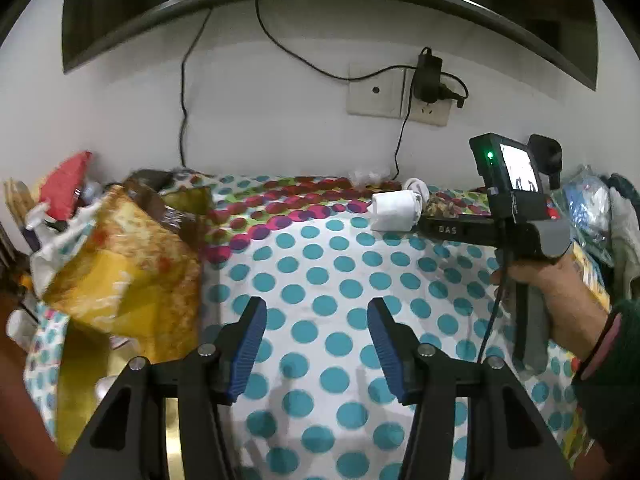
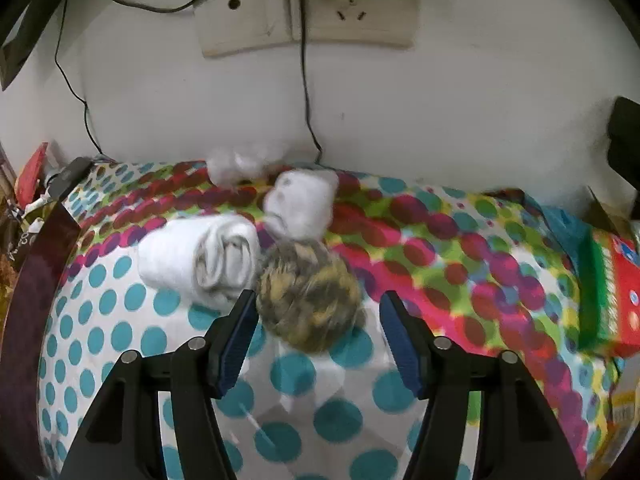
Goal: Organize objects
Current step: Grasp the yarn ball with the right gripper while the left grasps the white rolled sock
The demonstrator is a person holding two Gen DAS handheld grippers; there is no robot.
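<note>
Right wrist view: right claw [image 2: 316,320] released by the brown sock ball [image 2: 308,300]; left claw [image 1: 316,340] released over bare dotted counter [image 1: 320,260], wall [image 1: 280,120] behind.

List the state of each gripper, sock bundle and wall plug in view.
Left gripper: open, empty.
Right gripper: open, empty.
White rolled sock bundle: lying on the dotted cloth.
Brown-yellow mottled sock ball: on the cloth, just ahead of the right gripper.
Black wall adapter: plugged in.
</note>
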